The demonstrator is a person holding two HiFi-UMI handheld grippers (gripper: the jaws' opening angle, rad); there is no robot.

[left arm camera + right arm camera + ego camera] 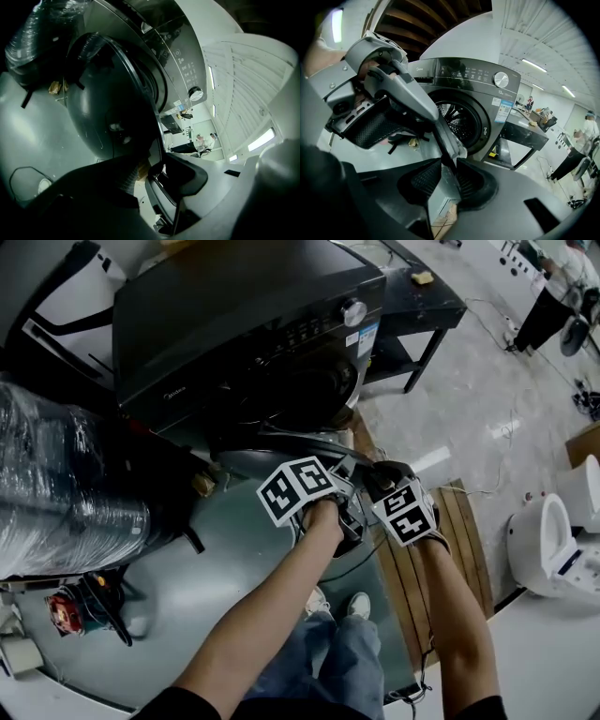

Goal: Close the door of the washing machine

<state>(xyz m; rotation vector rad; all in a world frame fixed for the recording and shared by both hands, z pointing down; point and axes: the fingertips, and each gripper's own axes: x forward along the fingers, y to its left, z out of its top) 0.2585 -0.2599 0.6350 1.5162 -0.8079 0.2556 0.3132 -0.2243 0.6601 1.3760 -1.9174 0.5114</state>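
The left gripper (150, 171) is holding its fingers spread beside the door (105, 103), which is standing swung out from the washing machine (473, 112). Only this gripper's own view is showing the door's dark dome. The right gripper (443, 180) is pinching the door's edge, and in the head view that grip is lying hidden behind the grippers.

Upper centre: dark grey-black, glossy front-loading washing machine (234, 315) with a silver round dial (353, 312). Its round glass door (103, 108) is smoky black.

Grey-shelled right gripper (443, 180) has black cross-hatched pads (423, 180).

Centre: white cube (298, 488) with black square markers, and a second cube (408, 512) the same.

Floor (216, 568) is grey-green. Slatted wooden pallet (464, 540) is brown.
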